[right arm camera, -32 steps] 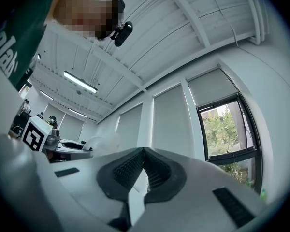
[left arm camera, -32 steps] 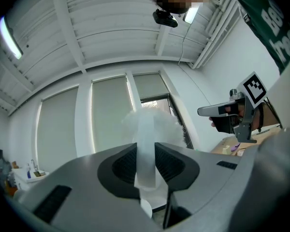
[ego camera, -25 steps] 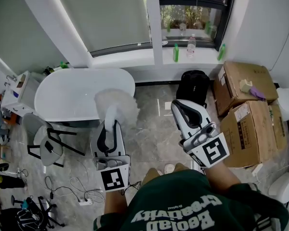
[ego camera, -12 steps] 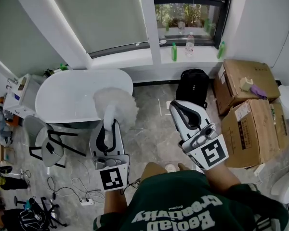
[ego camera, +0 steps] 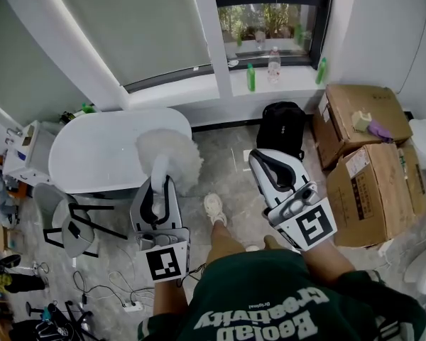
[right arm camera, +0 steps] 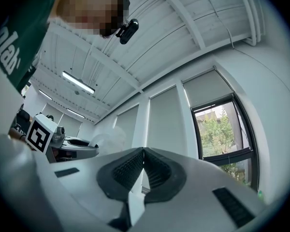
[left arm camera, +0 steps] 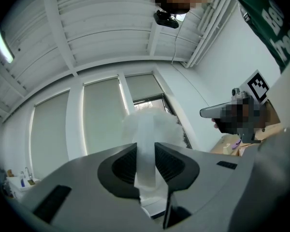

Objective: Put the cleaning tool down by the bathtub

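Now held: duster (ego camera: 172, 153), the cleaning tool, in the left gripper (ego camera: 158, 185). The jaws are drawn in narrow on its flat white handle (left arm camera: 146, 170), with a pad pressing each side.
Duster place: in the air, not yet set down. Its fluffy head points away from the person and, in the head view, overlaps the right end of the tub (ego camera: 92, 155).
Right gripper (ego camera: 264, 160): jaws together, nothing between them.
Weight: light, by the look of it; one gripper should carry it.
Head: soft, loose fluff that would squash and give no firm hold.
Handle: a thin strip, probably stiff plastic and smooth, so it may swivel in the pads if tilted. This is the place to hold, low down as now.
Fragility: slight, though a thin handle could bend under pressure.
Set-down: floor (ego camera: 234, 170) beside the tub. Laying it flat seems best, as it looks unlikely to stand.
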Demonstrator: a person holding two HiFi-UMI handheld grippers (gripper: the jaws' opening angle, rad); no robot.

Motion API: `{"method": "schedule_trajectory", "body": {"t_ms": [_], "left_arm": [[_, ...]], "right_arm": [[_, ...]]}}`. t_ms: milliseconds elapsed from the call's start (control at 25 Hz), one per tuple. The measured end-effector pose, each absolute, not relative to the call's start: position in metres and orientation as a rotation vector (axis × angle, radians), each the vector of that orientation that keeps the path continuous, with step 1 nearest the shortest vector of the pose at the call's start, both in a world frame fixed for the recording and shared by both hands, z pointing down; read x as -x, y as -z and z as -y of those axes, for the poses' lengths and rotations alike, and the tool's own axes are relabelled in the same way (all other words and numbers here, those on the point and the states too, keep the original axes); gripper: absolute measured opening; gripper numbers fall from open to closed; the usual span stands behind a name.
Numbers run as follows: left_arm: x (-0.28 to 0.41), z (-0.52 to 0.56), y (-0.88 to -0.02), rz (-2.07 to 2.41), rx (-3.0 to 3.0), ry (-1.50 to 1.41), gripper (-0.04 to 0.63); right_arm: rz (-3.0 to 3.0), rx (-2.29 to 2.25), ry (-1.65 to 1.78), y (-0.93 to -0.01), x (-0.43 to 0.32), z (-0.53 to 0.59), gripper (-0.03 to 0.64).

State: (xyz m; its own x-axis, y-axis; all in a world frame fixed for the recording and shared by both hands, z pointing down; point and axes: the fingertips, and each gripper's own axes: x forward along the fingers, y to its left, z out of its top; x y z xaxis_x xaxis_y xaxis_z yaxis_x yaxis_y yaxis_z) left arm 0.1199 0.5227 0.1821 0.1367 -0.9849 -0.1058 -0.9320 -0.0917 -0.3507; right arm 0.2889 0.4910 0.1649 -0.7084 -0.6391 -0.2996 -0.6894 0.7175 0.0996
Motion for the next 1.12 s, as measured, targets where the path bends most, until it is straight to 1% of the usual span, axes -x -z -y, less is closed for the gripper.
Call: {"method": "schedule_trajectory", "body": {"t_ms": [360,800,1120], "left_arm": [[-0.092,-0.451,-0.193,-1.800,2.102,0.191,0.100],[-0.022,-0.314,-0.182,-1.765,2.145,0.203,0.100],[0.016,-0.237,-0.186,-1.753,2.201,0.223,0.100]], "right_arm": [[-2.674,1.080,-0.345,-0.177,-0.253,-0.426,0.015],[-2.718,1.175,-0.353,-0.171,-0.184,-0.291,0.015],[-2.748,1.213,-0.311,-0.178,-0.142,-0.218,0.017]]}}
